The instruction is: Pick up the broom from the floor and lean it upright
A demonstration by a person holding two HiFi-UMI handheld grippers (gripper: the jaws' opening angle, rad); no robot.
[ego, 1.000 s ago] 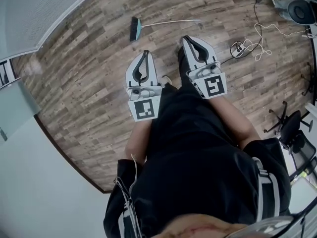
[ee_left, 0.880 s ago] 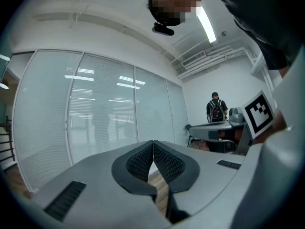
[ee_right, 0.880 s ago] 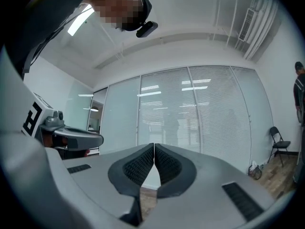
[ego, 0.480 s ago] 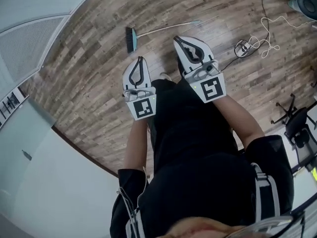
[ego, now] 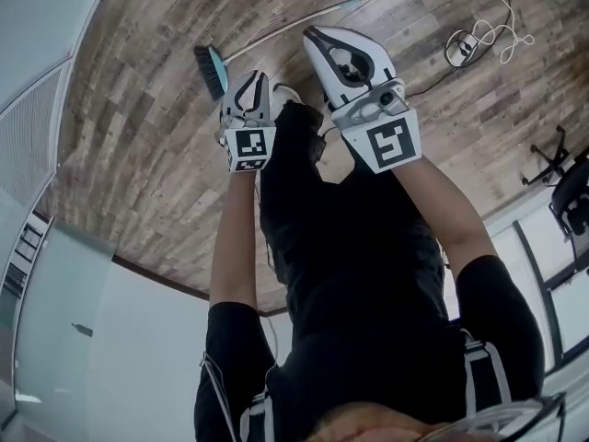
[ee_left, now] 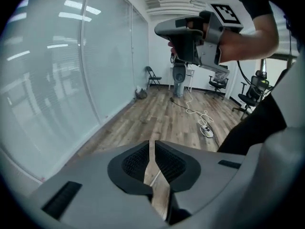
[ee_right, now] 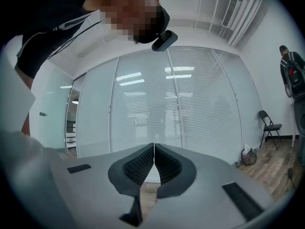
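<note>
The broom (ego: 285,28) lies flat on the wooden floor, its teal head with dark bristles (ego: 210,68) at the left and the thin handle running up to the right. My left gripper (ego: 259,77) is shut and empty; in the head view it sits just right of the brush head, below the handle. The left gripper view shows its jaws (ee_left: 151,143) closed over bare floor. My right gripper (ego: 314,34) is shut too, holds nothing, and overlaps the handle in the head view. In its own view the right gripper (ee_right: 154,146) faces a glass wall.
A power strip with white cables (ego: 465,44) lies on the floor at the right, with an office chair (ego: 552,155) beyond. A glass partition (ego: 37,136) runs along the left. A folding chair (ee_left: 152,75) and a standing device (ee_left: 179,78) are at the room's far end.
Both grippers have come down and forward toward the broom as the person bent over. The left one has tipped downward and now sits next to the brush head.
</note>
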